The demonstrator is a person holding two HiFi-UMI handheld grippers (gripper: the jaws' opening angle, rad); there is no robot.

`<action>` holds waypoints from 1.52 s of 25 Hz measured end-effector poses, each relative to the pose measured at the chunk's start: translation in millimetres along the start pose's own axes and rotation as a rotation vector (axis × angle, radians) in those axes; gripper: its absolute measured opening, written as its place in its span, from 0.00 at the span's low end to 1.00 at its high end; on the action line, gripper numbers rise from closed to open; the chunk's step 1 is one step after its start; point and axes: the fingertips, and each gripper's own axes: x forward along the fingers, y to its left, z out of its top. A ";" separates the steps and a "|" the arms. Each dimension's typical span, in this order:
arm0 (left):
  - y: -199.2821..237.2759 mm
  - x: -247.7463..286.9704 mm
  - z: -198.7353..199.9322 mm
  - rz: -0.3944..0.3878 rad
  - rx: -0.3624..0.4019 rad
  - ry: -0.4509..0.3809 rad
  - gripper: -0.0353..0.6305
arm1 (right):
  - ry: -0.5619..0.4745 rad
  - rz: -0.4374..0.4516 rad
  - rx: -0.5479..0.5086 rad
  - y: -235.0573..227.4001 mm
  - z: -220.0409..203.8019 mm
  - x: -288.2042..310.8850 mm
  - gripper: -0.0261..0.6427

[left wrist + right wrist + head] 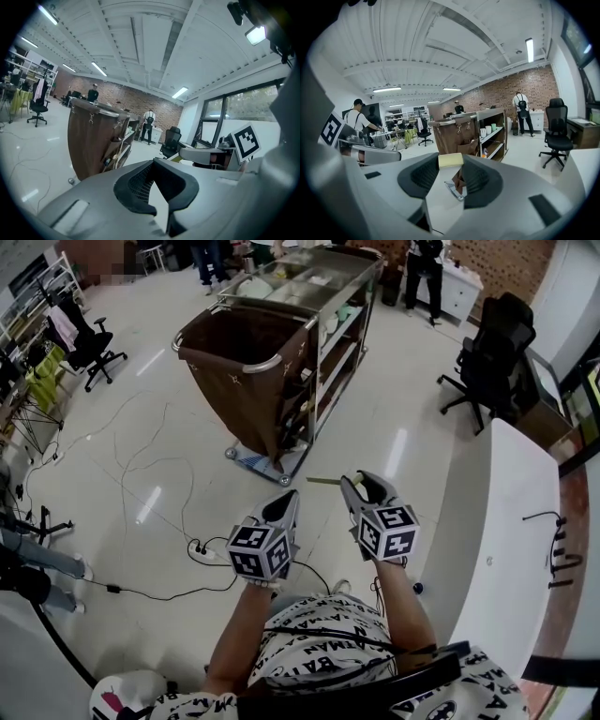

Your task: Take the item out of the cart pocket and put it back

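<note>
R gripper [361,486] clamped on thin flat yellow item [450,160], sticking out past jaw tips, well short of cart [323,343]. L gripper [286,504] closed, nothing in it, just beside R. Open glossy white floor [169,427] btwn grippers & cart; loose black cables [141,456] trailing at left. Rounded white counter [487,549] edge close on right, black office chair [492,362] beyond it. Cart: steel frame w/ shelves, brown fabric bag [246,371] w/ open rectangular mouth at near end.

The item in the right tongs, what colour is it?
The item is pale yellow, clearest in the right gripper view.
</note>
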 end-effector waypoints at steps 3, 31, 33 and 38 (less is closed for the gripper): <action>1.4 0.7 1.4 0.000 -0.006 0.006 0.05 | -0.003 0.000 0.005 0.9 1.4 0.1 0.29; 30.7 -5.7 -2.0 0.003 -0.030 0.032 0.05 | 0.014 -0.034 0.013 17.0 0.1 10.2 0.29; 33.3 -6.7 -2.2 0.001 -0.030 0.035 0.05 | 0.017 -0.036 0.013 19.0 -0.6 11.7 0.29; 42.5 -9.3 -1.6 -0.011 -0.028 0.043 0.05 | 0.013 -0.055 0.007 21.7 3.3 17.5 0.29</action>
